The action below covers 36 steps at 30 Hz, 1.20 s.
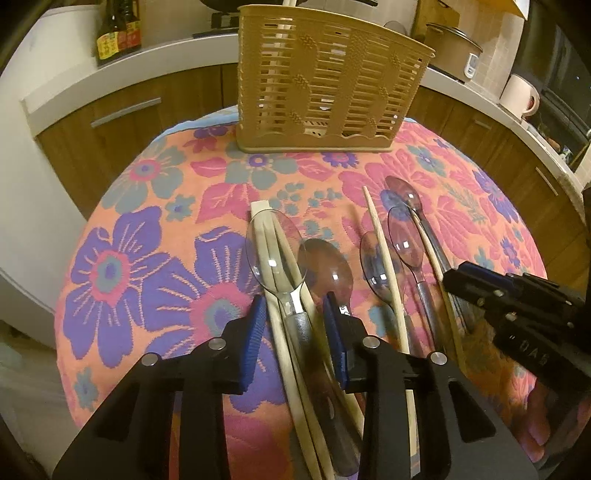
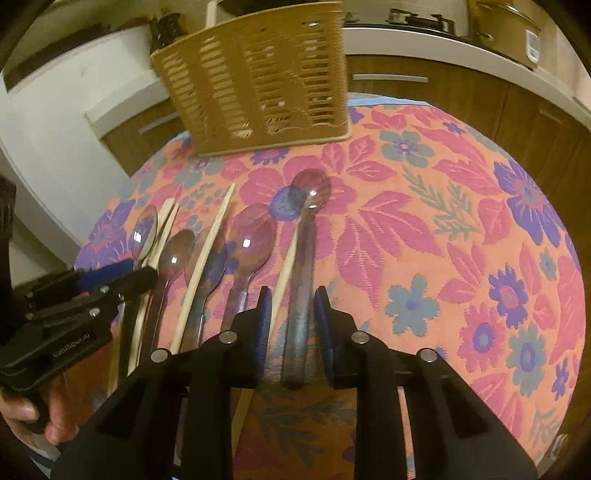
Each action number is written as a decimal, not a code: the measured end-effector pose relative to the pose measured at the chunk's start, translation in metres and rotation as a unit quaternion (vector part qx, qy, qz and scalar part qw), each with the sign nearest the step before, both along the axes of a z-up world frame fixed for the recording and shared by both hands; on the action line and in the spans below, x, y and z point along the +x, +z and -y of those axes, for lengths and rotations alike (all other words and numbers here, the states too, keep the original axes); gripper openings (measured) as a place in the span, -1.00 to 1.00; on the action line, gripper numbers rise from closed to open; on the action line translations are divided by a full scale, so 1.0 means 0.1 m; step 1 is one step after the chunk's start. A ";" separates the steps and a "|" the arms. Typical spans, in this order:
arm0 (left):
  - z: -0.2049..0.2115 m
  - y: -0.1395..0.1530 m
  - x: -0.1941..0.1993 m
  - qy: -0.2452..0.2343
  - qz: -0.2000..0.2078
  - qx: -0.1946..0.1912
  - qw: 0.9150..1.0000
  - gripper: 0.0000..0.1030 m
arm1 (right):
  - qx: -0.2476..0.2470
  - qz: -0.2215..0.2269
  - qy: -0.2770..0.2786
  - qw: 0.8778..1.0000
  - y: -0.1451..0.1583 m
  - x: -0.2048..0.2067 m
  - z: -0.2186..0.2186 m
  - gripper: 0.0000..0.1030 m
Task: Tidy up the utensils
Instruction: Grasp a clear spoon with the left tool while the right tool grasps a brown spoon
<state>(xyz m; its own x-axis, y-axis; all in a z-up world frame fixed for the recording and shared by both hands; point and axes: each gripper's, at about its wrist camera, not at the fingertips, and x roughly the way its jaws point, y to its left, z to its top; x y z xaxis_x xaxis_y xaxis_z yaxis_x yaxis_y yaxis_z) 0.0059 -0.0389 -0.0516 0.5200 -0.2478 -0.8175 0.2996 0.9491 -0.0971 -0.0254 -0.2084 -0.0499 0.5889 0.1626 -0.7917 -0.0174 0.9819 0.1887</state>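
Observation:
Several clear plastic spoons and wooden chopsticks lie side by side on the flowered tablecloth (image 1: pixel 147 221). A tan slotted utensil basket (image 1: pixel 325 85) stands upright at the table's far edge. My left gripper (image 1: pixel 294 312) is open, low over the cloth; its blue pads straddle the leftmost spoon's grey handle (image 1: pixel 297 325) and pale chopsticks (image 1: pixel 275 332). My right gripper (image 2: pixel 291 306) is open but narrow, its pads flanking the rightmost spoon's handle (image 2: pixel 301 317) and a chopstick (image 2: pixel 282 291), a sliver of room on the chopstick side. Each gripper shows in the other's view: right gripper (image 1: pixel 454 277), left gripper (image 2: pixel 136 271).
Behind the table runs a white counter over brown cabinets, with dark bottles (image 1: pixel 118 33), a lidded pot (image 1: pixel 454 48) and a pale jug (image 1: pixel 521 96) on it. A person's hand (image 2: pixel 55 417) grasps the left gripper's handle. The cloth (image 2: pixel 443 240) lies to the right of the utensils.

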 end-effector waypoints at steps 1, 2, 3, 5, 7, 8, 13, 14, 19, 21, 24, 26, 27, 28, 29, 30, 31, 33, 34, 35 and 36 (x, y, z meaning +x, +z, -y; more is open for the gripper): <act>0.00 0.00 0.00 0.001 0.000 0.001 1.000 -0.40 | 0.000 -0.002 -0.002 1.000 0.00 0.01 0.02 -0.59; 0.01 0.00 0.00 0.001 0.001 0.002 1.000 -0.40 | -0.003 -0.006 -0.002 1.000 -0.01 0.02 0.02 -0.60; 0.02 -0.01 0.00 0.002 0.001 0.004 1.000 -0.41 | -0.006 -0.003 0.001 1.000 -0.01 0.03 0.01 -0.60; 0.03 -0.01 0.01 0.007 0.003 0.007 1.000 -0.51 | -0.010 -0.003 0.002 1.000 -0.01 0.02 0.01 -0.77; 0.03 -0.01 0.01 0.006 0.002 0.002 1.000 -0.77 | -0.015 -0.008 0.001 1.000 -0.02 0.02 0.00 -0.84; 0.03 0.01 0.00 0.008 0.003 -0.005 1.000 -0.78 | -0.015 -0.007 0.002 1.000 -0.02 0.02 0.00 -0.85; -0.09 0.14 -0.03 0.006 0.012 -0.050 0.999 -0.81 | 0.002 0.004 -0.003 1.000 0.05 -0.03 0.09 -1.00; -0.13 0.17 -0.02 0.007 0.011 -0.061 0.998 -0.80 | -0.003 0.006 -0.007 1.000 0.07 -0.04 0.11 -1.00; -0.35 0.22 0.02 0.007 -0.006 -0.119 0.993 -0.80 | 0.009 0.002 -0.018 1.000 0.05 -0.03 0.23 -1.00; -0.42 0.21 0.04 0.017 -0.006 -0.116 0.993 -0.80 | 0.008 0.003 -0.022 1.000 0.06 -0.04 0.27 -1.00; -0.52 0.17 0.07 0.037 -0.005 -0.092 0.995 -0.80 | 0.002 0.007 -0.033 0.999 0.09 -0.07 0.33 -1.00; -0.59 0.12 0.11 0.034 -0.018 -0.105 0.994 -0.80 | 0.001 0.003 -0.043 0.999 0.09 -0.08 0.41 -1.00; -0.60 0.11 0.12 0.031 -0.021 -0.112 0.993 -0.80 | 0.000 0.002 -0.045 0.999 0.09 -0.08 0.42 -1.00; -0.61 0.10 0.13 0.026 -0.023 -0.121 0.992 -0.80 | -0.003 0.001 -0.048 0.999 0.08 -0.08 0.45 -1.00; -0.63 0.09 0.14 0.023 -0.024 -0.129 0.991 -0.80 | -0.001 -0.001 -0.051 0.999 0.07 -0.08 0.47 -1.00; -0.64 0.08 0.15 0.017 -0.027 -0.141 0.989 -0.80 | 0.004 -0.003 -0.051 0.999 0.05 -0.07 0.49 -1.00; -0.65 0.06 0.16 0.011 -0.034 -0.154 0.987 -0.80 | 0.010 -0.005 -0.051 0.999 0.04 -0.07 0.50 -1.00; -0.68 0.03 0.16 0.010 -0.037 -0.163 0.986 -0.77 | 0.017 -0.010 -0.049 0.999 0.01 -0.06 0.52 -1.00; -0.70 0.02 0.17 0.010 -0.038 -0.169 0.985 -0.75 | 0.015 -0.012 -0.048 0.999 0.00 -0.05 0.51 -1.00; -0.72 -0.01 0.18 0.013 -0.040 -0.174 0.984 -0.75 | 0.011 -0.013 -0.047 0.999 -0.02 -0.05 0.50 -1.00; -0.74 -0.03 0.19 0.018 -0.043 -0.172 0.984 -0.81 | 0.009 -0.012 -0.047 0.999 -0.02 -0.05 0.49 -1.00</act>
